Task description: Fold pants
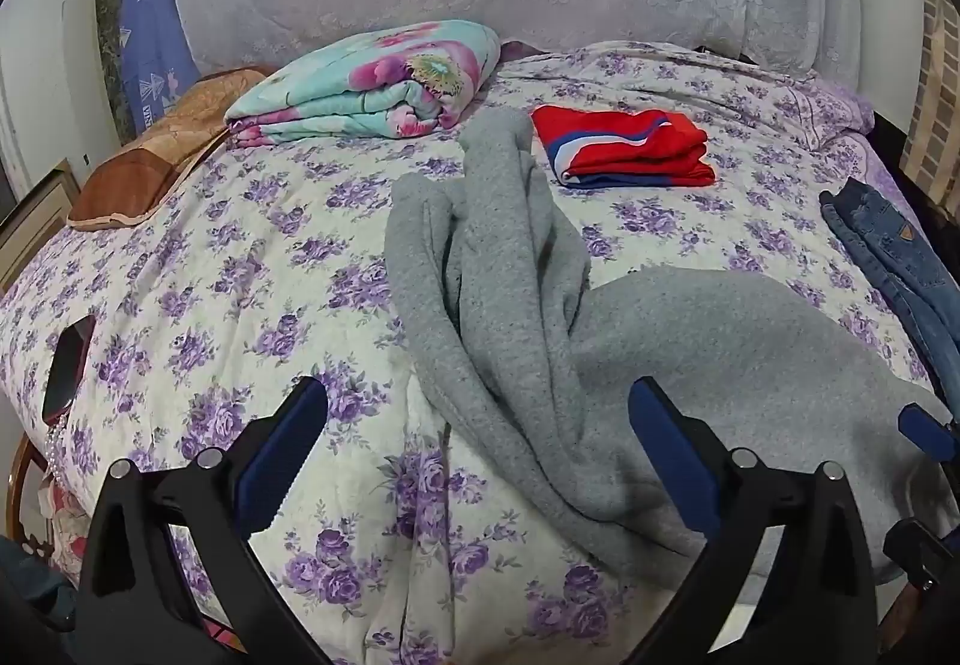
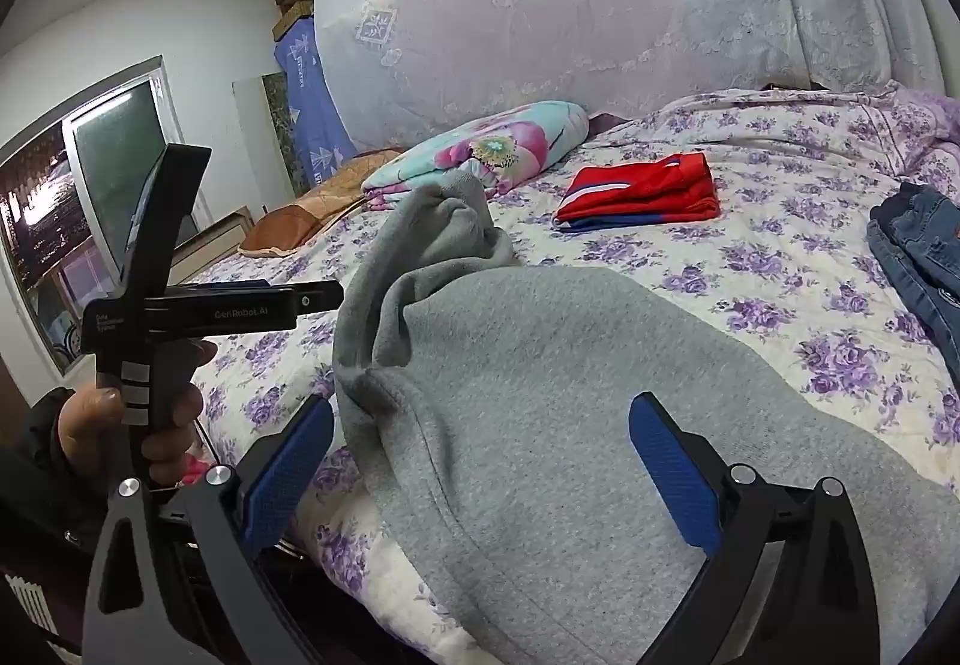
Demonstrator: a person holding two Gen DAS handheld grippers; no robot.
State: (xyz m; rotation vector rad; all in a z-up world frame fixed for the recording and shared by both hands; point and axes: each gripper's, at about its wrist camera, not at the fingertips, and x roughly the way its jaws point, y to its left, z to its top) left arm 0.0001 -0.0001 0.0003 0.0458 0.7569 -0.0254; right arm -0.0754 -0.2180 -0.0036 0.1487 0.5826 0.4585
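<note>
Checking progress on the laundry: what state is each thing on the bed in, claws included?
Grey pants: unfolded, bunched, legs twisted together.
Red garment: folded, lying flat.
Floral blanket: folded, near the headboard.
Jeans: lying loose at the bed's edge, not neatly folded.
Left claw: open, above the grey pants, holding nothing.
Right claw: open, over the grey pants, holding nothing.

Bare bedspread (image 1: 252, 269) lies left of the gray pants (image 1: 690, 341); jeans (image 1: 888, 251) crowd the right.
</note>
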